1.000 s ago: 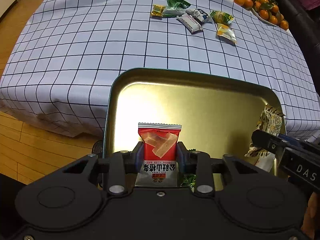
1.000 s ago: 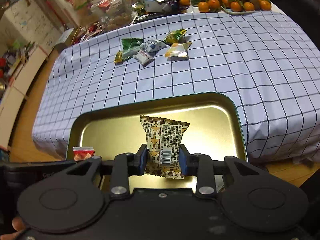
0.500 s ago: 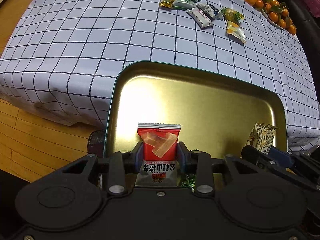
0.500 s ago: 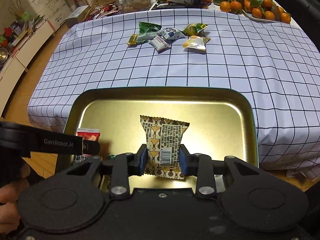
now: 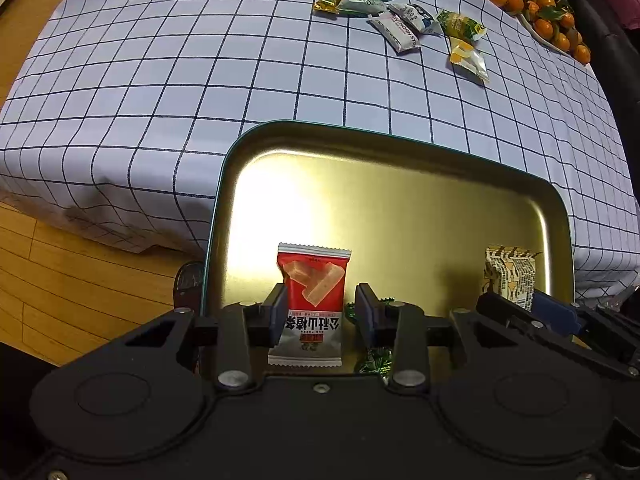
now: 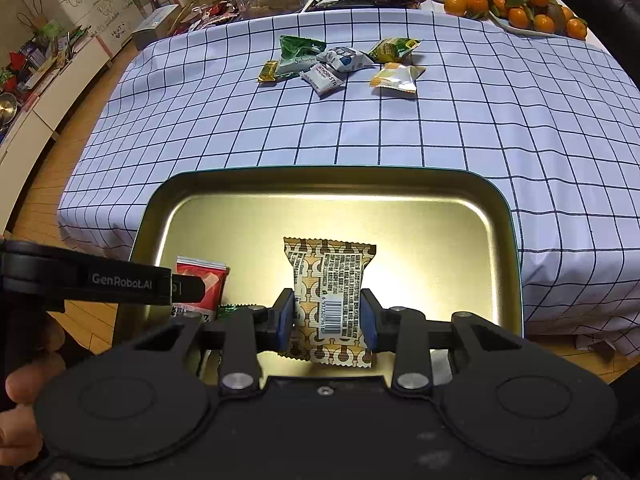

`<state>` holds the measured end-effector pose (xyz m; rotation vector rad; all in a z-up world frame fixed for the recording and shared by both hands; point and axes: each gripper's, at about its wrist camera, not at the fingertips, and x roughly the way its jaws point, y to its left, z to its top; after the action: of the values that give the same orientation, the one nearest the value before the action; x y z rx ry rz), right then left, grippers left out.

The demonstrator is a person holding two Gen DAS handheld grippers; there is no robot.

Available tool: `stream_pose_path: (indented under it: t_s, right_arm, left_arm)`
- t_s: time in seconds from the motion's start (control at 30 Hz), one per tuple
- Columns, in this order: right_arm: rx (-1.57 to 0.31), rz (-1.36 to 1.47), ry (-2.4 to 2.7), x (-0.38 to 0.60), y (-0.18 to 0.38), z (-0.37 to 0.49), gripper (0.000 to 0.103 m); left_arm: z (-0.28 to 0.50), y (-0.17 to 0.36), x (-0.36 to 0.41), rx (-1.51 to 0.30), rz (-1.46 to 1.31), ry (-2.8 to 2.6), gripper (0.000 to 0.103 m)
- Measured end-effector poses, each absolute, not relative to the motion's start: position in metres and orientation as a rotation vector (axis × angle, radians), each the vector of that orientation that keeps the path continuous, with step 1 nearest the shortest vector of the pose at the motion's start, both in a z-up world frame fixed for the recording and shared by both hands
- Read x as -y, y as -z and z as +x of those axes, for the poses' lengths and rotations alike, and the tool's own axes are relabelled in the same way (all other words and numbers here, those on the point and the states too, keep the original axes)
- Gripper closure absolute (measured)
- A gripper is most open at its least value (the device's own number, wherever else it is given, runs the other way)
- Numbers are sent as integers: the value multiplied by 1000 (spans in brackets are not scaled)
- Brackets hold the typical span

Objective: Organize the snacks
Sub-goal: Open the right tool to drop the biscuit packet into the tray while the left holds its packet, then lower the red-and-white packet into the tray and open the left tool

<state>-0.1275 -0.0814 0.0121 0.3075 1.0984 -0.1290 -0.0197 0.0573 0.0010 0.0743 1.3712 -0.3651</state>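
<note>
My left gripper [image 5: 320, 312] points steeply down into the shallow gold metal tray with a dark green rim [image 5: 400, 200], which sits at the near edge of the table on the pale blue tablecloth with a dark grid [image 5: 160, 80]. Its jaws are opening, and the red and white snack packet [image 5: 312, 300] stands between them; a clear gap shows beside the right pad, while the left pad sits right at the packet's edge, so I no longer grip it. A crinkled green wrapper [image 5: 376, 360] lies in the tray just beside the packet.

My right gripper [image 6: 329, 318] also points down into the tray [image 6: 440, 216], its jaws opening around the brown and cream patterned snack packet with a barcode [image 6: 330, 296]. The pads sit right against the packet's sides, and I cannot tell if they press on it.

Well apart, farther up the cloth [image 6: 480, 140], a cluster of loose wrapped snacks [image 6: 336, 66] lies. Beyond it stands a white dish of small oranges with leaves [image 6: 520, 8].
</note>
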Motion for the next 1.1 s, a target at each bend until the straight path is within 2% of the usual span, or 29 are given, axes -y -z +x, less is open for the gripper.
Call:
stream_pose_path:
  t_s: [0.17, 0.23, 1.1]
  right_arm:
    - [-1108, 338, 142, 86, -9, -125, 65]
    - [-1108, 356, 142, 88, -9, -125, 58]
    - [-1109, 387, 197, 88, -10, -124, 58]
  left_arm:
    - [-19, -1, -56, -1372, 88, 371, 57]
    - [-19, -1, -56, -1371, 91, 371, 57]
    - [-23, -4, -51, -1341, 154, 382, 57]
